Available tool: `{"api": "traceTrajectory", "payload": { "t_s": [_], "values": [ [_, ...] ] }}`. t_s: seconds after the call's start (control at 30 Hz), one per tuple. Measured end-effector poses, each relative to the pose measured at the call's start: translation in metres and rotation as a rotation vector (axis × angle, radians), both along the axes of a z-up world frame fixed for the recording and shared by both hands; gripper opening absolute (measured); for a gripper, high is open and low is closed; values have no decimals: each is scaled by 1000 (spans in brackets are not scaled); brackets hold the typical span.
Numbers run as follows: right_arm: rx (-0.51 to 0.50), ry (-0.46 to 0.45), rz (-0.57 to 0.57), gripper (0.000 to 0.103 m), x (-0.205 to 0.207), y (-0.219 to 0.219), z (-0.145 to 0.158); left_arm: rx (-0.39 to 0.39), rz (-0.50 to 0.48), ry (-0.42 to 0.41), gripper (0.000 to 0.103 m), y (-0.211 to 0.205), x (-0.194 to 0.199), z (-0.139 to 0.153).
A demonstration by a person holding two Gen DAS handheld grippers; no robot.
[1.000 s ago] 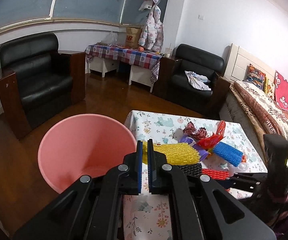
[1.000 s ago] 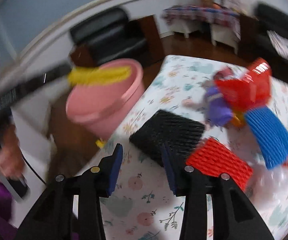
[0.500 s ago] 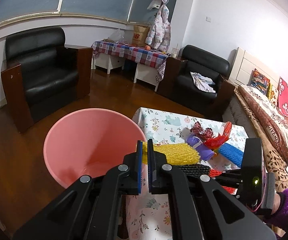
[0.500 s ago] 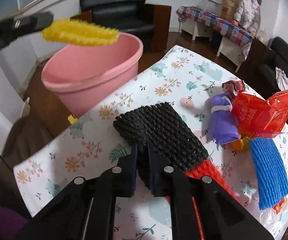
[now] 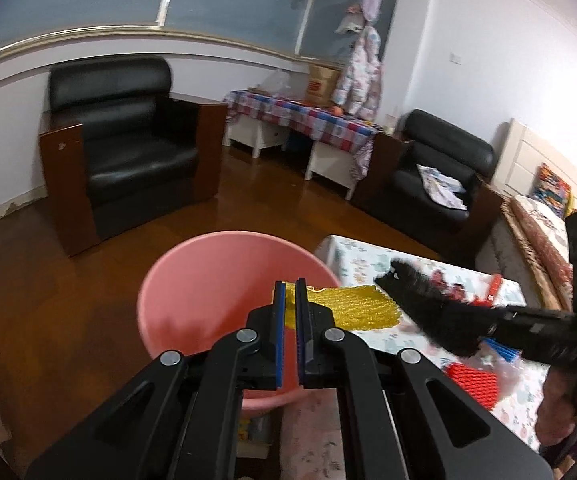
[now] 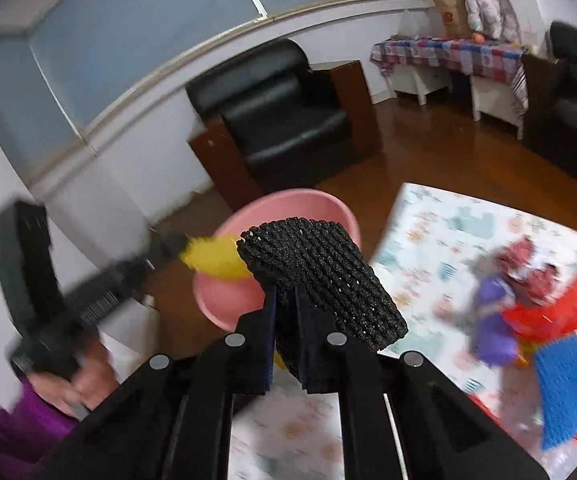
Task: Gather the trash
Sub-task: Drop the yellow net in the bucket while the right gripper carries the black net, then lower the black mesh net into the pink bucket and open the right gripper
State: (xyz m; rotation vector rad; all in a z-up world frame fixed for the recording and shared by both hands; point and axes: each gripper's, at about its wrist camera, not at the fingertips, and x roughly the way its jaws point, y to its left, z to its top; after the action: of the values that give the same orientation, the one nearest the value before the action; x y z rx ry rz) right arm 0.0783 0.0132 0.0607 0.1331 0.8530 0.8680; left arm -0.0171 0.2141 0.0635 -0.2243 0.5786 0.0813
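- Far left, the pink bucket (image 5: 224, 292) sits on the floor against the table's left edge, mouth open and ready for trash.
- Over it, the left claw (image 5: 290, 292) is clamped on the yellow foam net (image 5: 348, 308), pinching one end; the rest sticks out to the right above the bucket's rim (hardly drooping, so it looks featherlight and springy).
- Next along, the right claw (image 6: 286, 300) is pinched tight on the black foam net (image 6: 320, 276), lifted clear of the table (image 6: 440, 232) and held up in front of the bucket.
- That black net fans out above the claw and holds its shape: soft, squashy mesh, no weight to speak of. An edge grip looks plenty, and it should simply drop once let go.
- To the right on the table wait a purple wrapper (image 6: 496, 320), a red wrapper (image 6: 560, 304) and a blue foam net (image 6: 564, 388) (blurred here).
- My guess: the crinkly wrappers will be slippery, better taken at a fold; the blue net at any edge.
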Motion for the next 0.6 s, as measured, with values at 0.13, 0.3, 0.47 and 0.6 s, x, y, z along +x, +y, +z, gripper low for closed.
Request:
{"api": "traceTrajectory", "payload": {
  "t_s": [0.13, 0.3, 0.47, 0.6],
  "values": [
    [95, 80, 18, 9, 13, 20, 5, 41, 54, 9, 4, 8, 1, -3],
    [145, 137, 29, 9, 26, 47, -5, 59, 92, 29, 4, 16, 7, -9],
    [132, 178, 27, 9, 37, 68, -20, 73, 102, 48, 4, 16, 13, -15],
    [122, 203, 20, 9, 45, 78, -34, 63, 118, 74, 4, 20, 21, -24]
  ]
}}
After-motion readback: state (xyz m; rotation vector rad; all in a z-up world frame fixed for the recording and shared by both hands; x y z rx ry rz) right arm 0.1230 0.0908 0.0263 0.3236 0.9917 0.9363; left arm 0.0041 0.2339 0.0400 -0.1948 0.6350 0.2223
